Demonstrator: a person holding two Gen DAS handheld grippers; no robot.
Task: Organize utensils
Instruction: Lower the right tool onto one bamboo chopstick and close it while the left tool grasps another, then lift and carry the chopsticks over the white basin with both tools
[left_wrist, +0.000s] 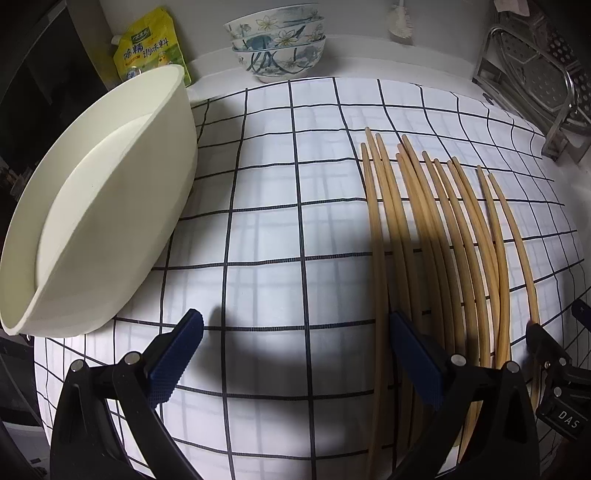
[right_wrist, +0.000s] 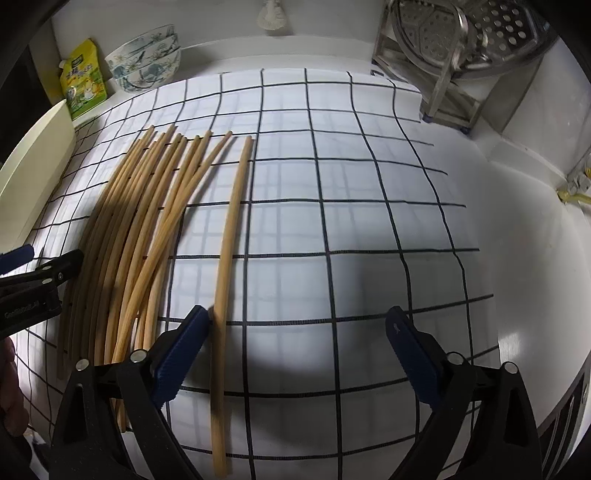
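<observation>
Two grippers low in frame, both angled down at a white cloth with a dark grid (right_wrist: 369, 229) that covers the whole work surface.

Left gripper (left_wrist: 295, 354): jaws spread wide, nothing between the pads, only cloth. Its right blue pad sits over the near ends of the chopstick bundle (left_wrist: 443, 236), which fans up the right half of the left wrist view. Contact with the sticks: can't tell.

Right gripper (right_wrist: 299, 350): jaws spread wide, no grip. One single chopstick (right_wrist: 227, 258) lies apart from the bundle, just inside the left pad and right beside it, running from bottom centre up to mid frame. Touching or not: can't tell. The rest of the gap shows bare cloth. The bundle is at left of that view, outside the jaws.

Mid left: cream plastic basin (left_wrist: 99, 206) resting on the cloth edge, tilted in view.

Far: stacked floral bowls (left_wrist: 277, 40) at top centre, yellow seasoning pouch (left_wrist: 147, 44) at upper left, steel rack with perforated steamer plates (right_wrist: 461, 51) at upper right, against a white wall. White counter at right of the cloth.
</observation>
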